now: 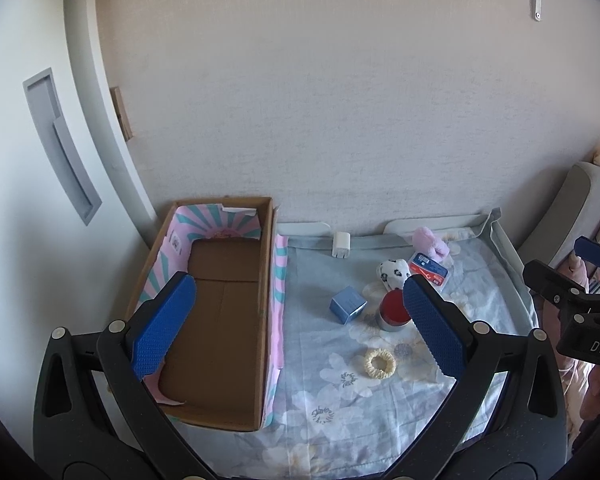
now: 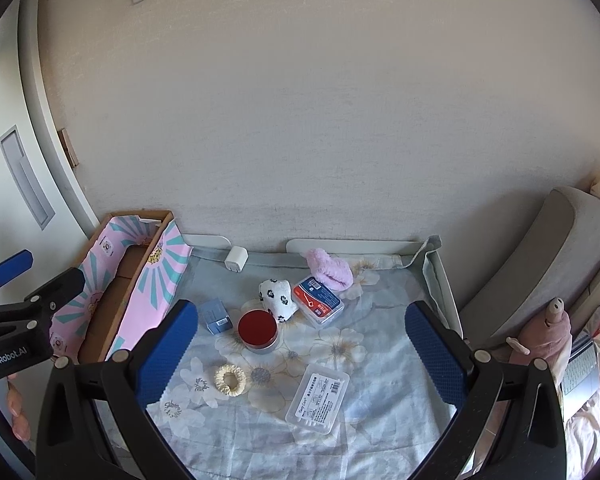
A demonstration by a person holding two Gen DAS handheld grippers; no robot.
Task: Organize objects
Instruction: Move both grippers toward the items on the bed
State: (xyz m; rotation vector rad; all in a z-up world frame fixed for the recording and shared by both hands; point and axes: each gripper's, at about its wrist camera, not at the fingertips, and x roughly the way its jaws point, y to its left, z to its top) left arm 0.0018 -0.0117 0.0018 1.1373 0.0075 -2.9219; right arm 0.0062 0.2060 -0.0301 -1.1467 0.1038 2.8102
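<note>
On a floral cloth (image 2: 380, 320) sit a red-lidded tin (image 2: 259, 331), scrunchie (image 2: 230, 379) at its 7 o'clock, blue box (image 2: 216, 315) at 9. Cardboard box (image 1: 220, 320) lies left. Both grippers, left (image 1: 300, 320) and right (image 2: 300, 354), hover spread wide, holding nothing.

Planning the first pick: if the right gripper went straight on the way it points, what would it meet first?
Probably the red-lidded tin on the floral sheet, roughly centred ahead of the open right gripper; depth is unclear.

A pale textured wall (image 2: 300, 120) rises behind the floral-sheeted surface (image 2: 372, 360), daylit.
</note>
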